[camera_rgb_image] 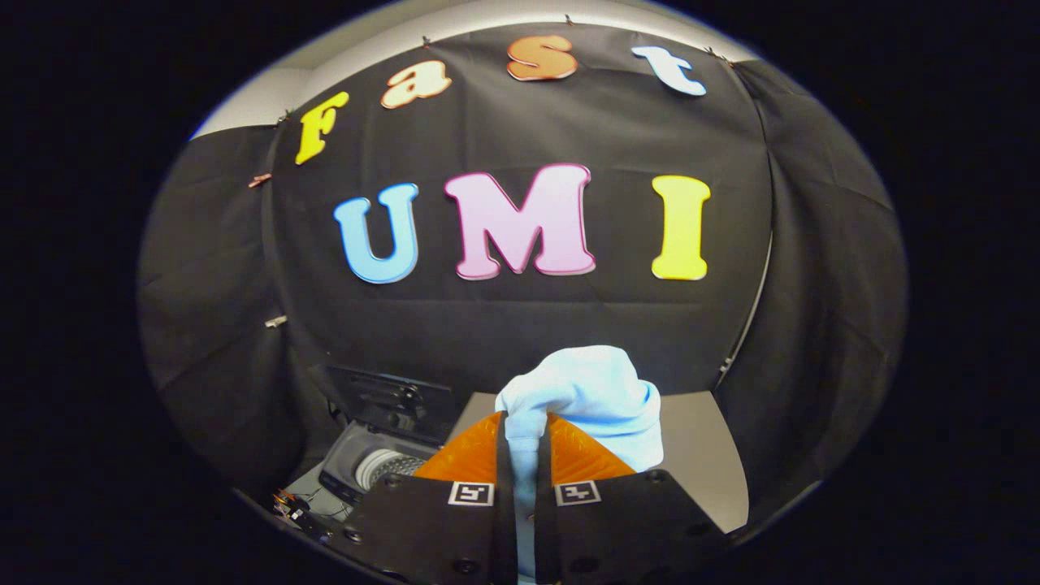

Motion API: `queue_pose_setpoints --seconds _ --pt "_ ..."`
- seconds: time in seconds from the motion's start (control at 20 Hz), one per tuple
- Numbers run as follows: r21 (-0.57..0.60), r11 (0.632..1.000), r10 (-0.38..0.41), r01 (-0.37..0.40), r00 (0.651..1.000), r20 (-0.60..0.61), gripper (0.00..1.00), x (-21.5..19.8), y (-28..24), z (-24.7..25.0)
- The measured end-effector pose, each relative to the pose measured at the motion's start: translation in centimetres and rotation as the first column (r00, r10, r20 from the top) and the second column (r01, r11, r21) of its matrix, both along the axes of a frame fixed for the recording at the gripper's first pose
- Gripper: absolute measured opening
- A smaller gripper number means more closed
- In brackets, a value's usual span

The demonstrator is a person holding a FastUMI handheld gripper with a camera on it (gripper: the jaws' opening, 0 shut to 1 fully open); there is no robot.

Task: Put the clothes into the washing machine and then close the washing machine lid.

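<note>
My gripper [524,439] is shut on a pale blue cloth [597,398], which bunches up above and to the right of the fingers and hangs high over the table. A strip of the cloth runs down between the two fingers. Below and to the left of the fingers stands the washing machine [382,463], its lid [390,398] raised upright behind the opening. The metal drum [392,468] shows inside the open top.
A grey table [703,455] lies beyond the fingers to the right, next to the washing machine. Small cables and parts [296,510] lie on the floor left of the machine. Black cloth walls close in the booth on all sides.
</note>
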State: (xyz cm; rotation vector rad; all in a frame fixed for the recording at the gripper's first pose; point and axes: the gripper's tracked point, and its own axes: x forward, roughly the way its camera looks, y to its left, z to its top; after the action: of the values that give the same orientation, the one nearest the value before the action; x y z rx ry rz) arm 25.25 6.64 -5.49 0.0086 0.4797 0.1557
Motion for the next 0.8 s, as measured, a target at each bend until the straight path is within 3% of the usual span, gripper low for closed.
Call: queue_pose_setpoints --seconds 0.35,0.8 --pt "0.018 0.988 0.149 -0.151 0.984 0.101 0.12 -1.3 12.8 4.8" --pt "0.114 0.916 0.371 -0.384 0.921 0.115 0.12 -1.1 28.5 2.5"
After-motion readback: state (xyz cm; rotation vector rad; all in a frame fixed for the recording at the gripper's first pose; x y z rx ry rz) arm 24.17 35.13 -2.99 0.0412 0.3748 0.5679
